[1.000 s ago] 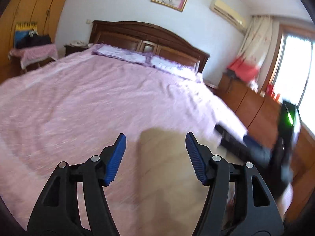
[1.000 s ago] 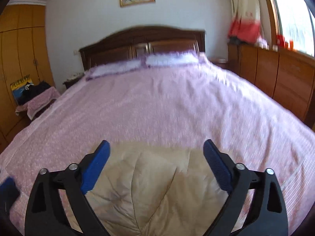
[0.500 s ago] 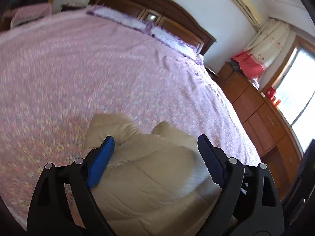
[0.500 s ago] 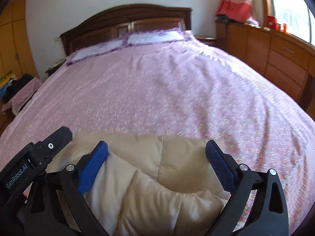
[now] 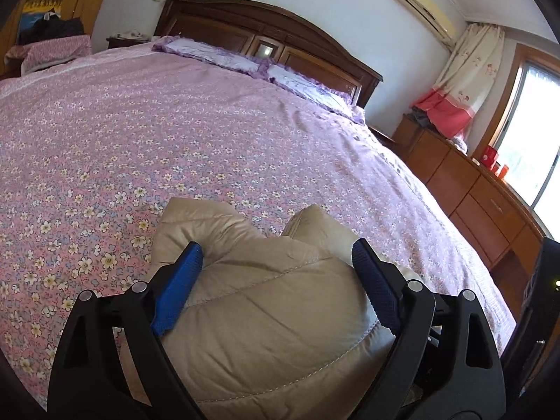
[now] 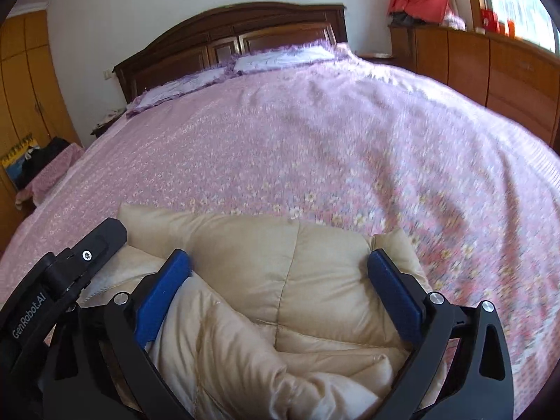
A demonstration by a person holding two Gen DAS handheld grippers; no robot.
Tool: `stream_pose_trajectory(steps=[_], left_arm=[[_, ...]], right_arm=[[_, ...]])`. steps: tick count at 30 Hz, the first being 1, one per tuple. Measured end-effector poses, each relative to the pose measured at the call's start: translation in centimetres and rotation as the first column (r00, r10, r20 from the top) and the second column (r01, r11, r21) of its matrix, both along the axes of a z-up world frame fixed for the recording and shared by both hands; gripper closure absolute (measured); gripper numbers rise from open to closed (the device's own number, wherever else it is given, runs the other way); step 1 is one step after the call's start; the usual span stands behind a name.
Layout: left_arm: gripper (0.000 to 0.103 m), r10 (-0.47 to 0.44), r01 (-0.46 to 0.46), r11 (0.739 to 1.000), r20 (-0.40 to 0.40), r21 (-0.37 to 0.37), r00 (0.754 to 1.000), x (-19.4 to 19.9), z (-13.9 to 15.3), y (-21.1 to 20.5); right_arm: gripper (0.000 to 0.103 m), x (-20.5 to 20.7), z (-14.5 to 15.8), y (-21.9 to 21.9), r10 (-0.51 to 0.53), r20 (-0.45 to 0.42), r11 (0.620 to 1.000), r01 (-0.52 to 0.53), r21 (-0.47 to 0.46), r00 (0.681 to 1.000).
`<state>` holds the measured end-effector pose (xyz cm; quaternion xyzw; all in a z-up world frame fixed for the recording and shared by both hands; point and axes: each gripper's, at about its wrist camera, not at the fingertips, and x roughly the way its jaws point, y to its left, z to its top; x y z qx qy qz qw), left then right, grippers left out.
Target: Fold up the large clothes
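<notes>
A beige padded jacket (image 5: 273, 311) lies bunched near the front edge of the bed with the pink flowered cover (image 5: 175, 133). My left gripper (image 5: 276, 266) is open, its blue pads on either side of a puffy fold of the jacket. In the right wrist view the jacket (image 6: 315, 273) fills the bottom, and my right gripper (image 6: 280, 273) is open, wide over the padding. The left gripper's black body (image 6: 66, 287) shows at the lower left of that view, close beside the right one.
A dark wooden headboard (image 5: 273, 35) and purple pillows (image 5: 217, 56) are at the far end. A wooden dresser (image 5: 483, 203) runs along the bed's right side under a window. A small covered table (image 5: 52, 49) with dark items stands at the far left.
Both grippers have dropped toward the jacket and moved close to each other. The jacket now bulges between the open pads of each; one second ago it lay flatter below them.
</notes>
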<state>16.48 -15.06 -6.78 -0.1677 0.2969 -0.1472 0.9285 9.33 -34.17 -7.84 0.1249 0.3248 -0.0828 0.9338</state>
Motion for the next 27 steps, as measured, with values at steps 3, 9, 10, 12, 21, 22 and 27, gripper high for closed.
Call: stream_pose_trajectory(steps=[3, 9, 10, 12, 21, 22, 27], left_arm=[[0.016, 0.001, -0.001, 1.000, -0.005, -0.008, 1.000, 0.1, -0.3, 0.1], [0.015, -0.029, 0.027, 0.997, -0.037, -0.074, 0.999, 0.2, 0.9, 1.1], [0.015, -0.039, 0.035, 0.996, -0.042, -0.088, 0.998, -0.1, 1.5, 1.6], [0.016, -0.082, 0.079, 0.992, -0.023, -0.094, 0.996, -1.3, 3.8, 2.4], [0.103, -0.205, 0.187, 0.966, 0.092, 0.178, 0.974, -7.2, 10.8, 3.7], [0.103, -0.241, 0.225, 0.956, 0.067, 0.190, 0.968, -7.0, 10.1, 3.0], [0.103, -0.270, 0.271, 0.919, -0.043, 0.288, 0.962, -5.5, 4.2, -0.9]], right_arm=[[0.006, 0.4, -0.2, -0.2, 0.003, -0.015, 1.000, -0.002, 0.012, 1.000], [0.006, 0.5, 0.9, 0.8, -0.027, -0.042, 0.999, 0.025, -0.045, 0.999], [0.006, 0.0, 1.7, 1.4, -0.041, -0.032, 0.996, 0.038, -0.085, 0.999], [0.006, -1.7, 4.0, 2.4, -0.034, 0.040, 0.989, 0.039, -0.143, 0.999], [0.067, -7.8, 10.7, 4.6, 0.049, 0.173, 0.977, -0.012, -0.211, 0.984], [0.079, -7.9, 10.2, 4.5, 0.051, 0.153, 0.981, -0.020, -0.195, 0.987], [0.103, -5.4, 6.2, 3.8, 0.101, 0.028, 0.988, -0.097, -0.119, 0.994]])
